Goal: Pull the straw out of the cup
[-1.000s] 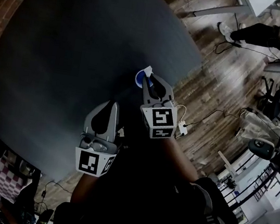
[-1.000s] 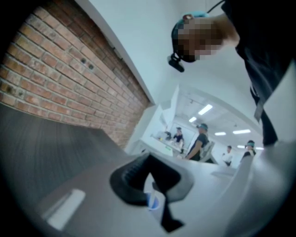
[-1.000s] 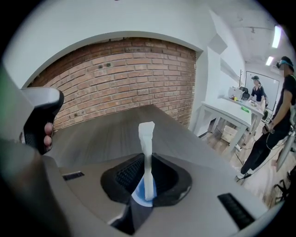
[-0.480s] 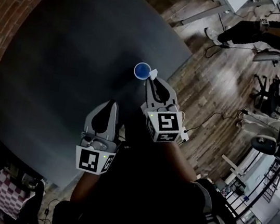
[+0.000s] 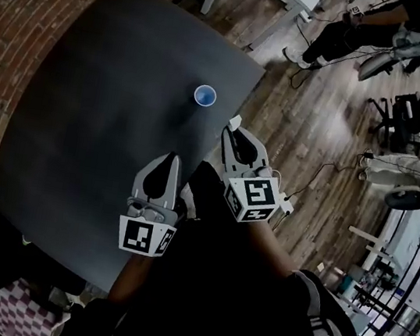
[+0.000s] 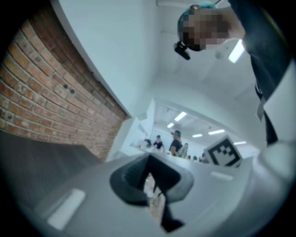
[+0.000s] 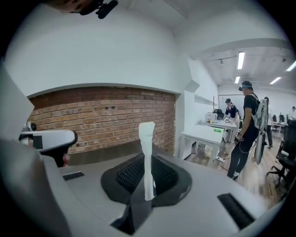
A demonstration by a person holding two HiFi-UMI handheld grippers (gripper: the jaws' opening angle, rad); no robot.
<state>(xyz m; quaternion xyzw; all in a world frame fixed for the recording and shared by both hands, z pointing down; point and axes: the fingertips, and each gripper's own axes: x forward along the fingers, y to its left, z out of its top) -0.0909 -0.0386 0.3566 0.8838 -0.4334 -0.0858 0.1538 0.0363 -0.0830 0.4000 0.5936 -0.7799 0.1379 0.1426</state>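
A small blue cup (image 5: 205, 95) stands open and upright on the dark table (image 5: 100, 114), near its right edge. My right gripper (image 5: 232, 131) is held off that edge, below and right of the cup and apart from it, shut on a white straw (image 5: 235, 120). In the right gripper view the straw (image 7: 146, 143) rises straight up from between the pinched jaws of the right gripper (image 7: 147, 187). My left gripper (image 5: 169, 161) hovers over the table's near side, shut with nothing in it. The left gripper view shows only the closed left gripper (image 6: 155, 196) against the room.
A brick wall (image 5: 11, 29) borders the table's left side. Wooden floor (image 5: 313, 116) lies to the right, with cables, office chairs (image 5: 417, 109) and a seated person (image 5: 359, 25) beyond. A white table (image 7: 203, 136) stands at the far end of the wall.
The right gripper has drawn back from the cup with the straw in its jaws, so the cup now stands apart and empty. The left gripper has stayed about where it was.
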